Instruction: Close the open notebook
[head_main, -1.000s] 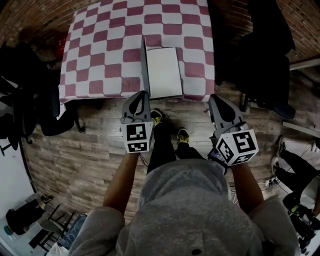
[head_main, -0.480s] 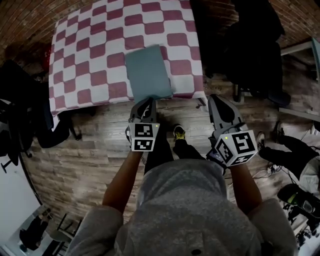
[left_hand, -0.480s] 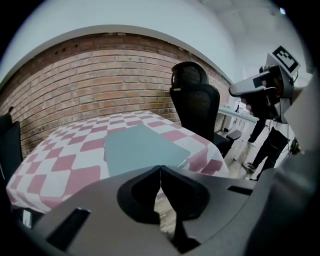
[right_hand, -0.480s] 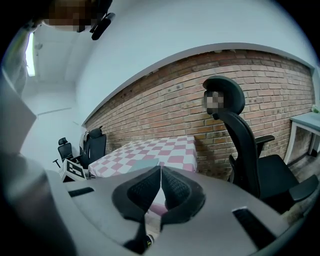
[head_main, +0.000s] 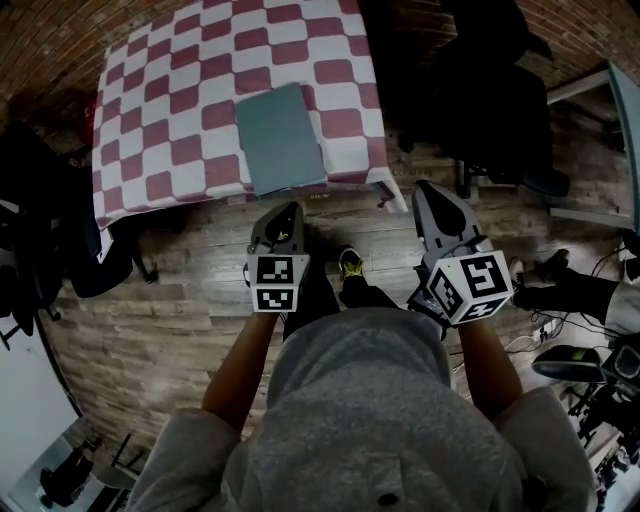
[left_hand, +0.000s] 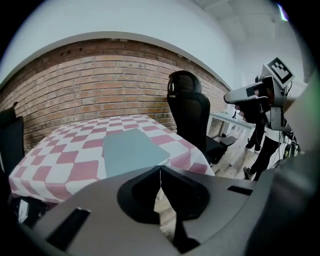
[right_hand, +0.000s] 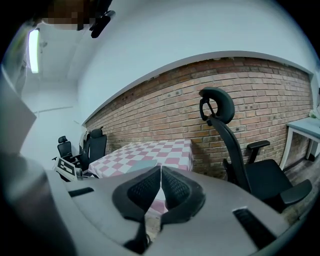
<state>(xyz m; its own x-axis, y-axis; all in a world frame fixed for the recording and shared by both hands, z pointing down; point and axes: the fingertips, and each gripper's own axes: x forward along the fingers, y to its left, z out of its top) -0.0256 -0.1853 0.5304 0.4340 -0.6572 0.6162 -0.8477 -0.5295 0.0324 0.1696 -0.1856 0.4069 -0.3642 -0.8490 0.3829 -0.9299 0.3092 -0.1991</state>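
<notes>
The notebook (head_main: 279, 139) lies closed, grey-green cover up, at the near edge of the checked table (head_main: 150, 130); it also shows flat in the left gripper view as the notebook (left_hand: 127, 149). My left gripper (head_main: 284, 212) hangs just short of the table's near edge, below the notebook, jaws together and empty. My right gripper (head_main: 424, 190) is off the table's right corner over the floor, also shut with nothing held. In the right gripper view the notebook (right_hand: 142, 163) is a sliver behind the closed jaws.
A black office chair (head_main: 480, 110) stands right of the table, seen close as the chair (right_hand: 240, 155). Dark chairs and bags (head_main: 40, 200) crowd the left. A person's legs (head_main: 590, 290) show far right. Wooden floor (head_main: 150, 310) runs beneath me.
A second ago the notebook lay open with its white page up and cover raised; now it is closed. Both grippers have drawn back slightly from the table.
</notes>
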